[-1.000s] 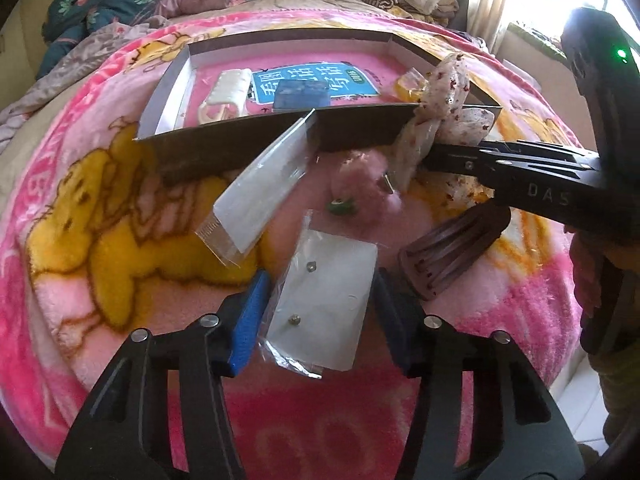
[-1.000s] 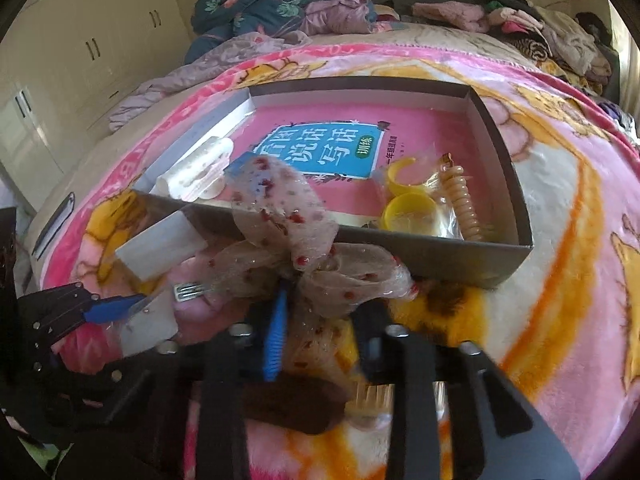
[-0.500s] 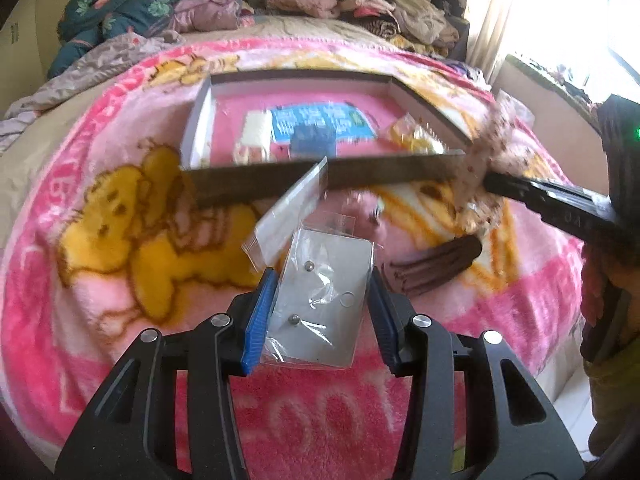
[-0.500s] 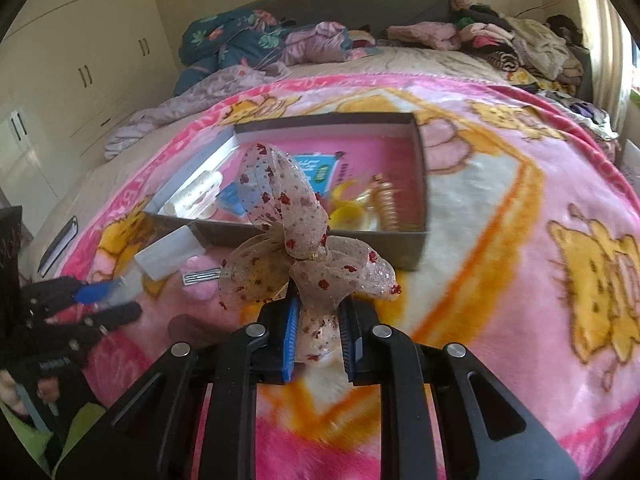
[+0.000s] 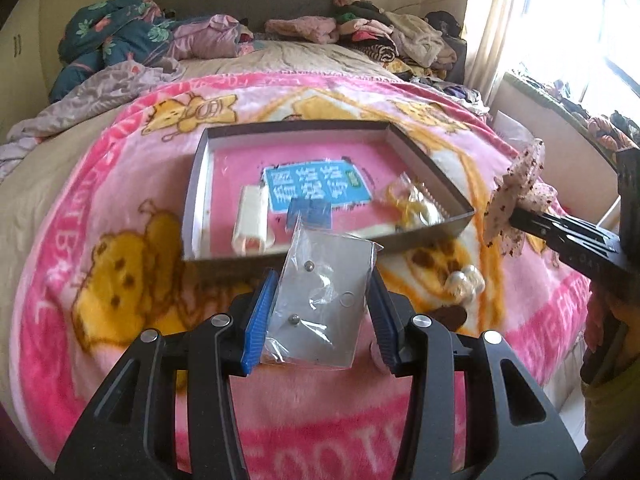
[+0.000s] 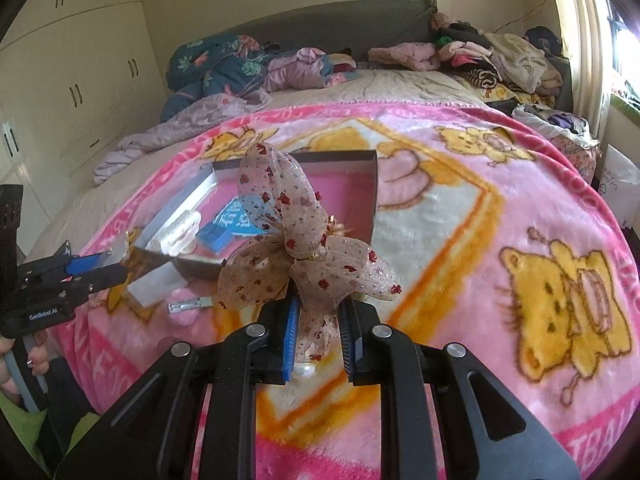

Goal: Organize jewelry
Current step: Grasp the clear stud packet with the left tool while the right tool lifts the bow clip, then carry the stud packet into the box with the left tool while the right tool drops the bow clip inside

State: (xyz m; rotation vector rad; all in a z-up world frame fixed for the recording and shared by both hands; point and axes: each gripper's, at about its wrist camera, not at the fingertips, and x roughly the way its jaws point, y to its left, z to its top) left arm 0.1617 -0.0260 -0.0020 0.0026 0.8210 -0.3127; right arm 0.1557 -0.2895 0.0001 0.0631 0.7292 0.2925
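Observation:
My left gripper [image 5: 320, 312] is shut on a clear bag with a white earring card [image 5: 324, 292] and holds it lifted just in front of the grey box [image 5: 424, 156]. My right gripper [image 6: 318, 340] is shut on a sheer beige hair bow with red dots [image 6: 296, 248], raised above the blanket to the right of the box [image 6: 374, 200]. The bow also shows in the left wrist view [image 5: 516, 196]. The box holds a white hair claw [image 5: 250, 220], a blue card [image 5: 310, 212] and yellow pieces in a bag [image 5: 412, 204].
On the pink blanket [image 6: 500, 240] in front of the box lie a white packet [image 6: 154, 286], a pink fluffy clip [image 6: 186, 308], a pearl piece [image 5: 464, 282] and a brown clip [image 5: 450, 316]. Piled clothes [image 5: 384, 36] lie at the bed's far end.
Both grippers have lifted off the blanket with their items. The left closed on the earring bag and rose toward the box; the right rose and drew back with the bow.

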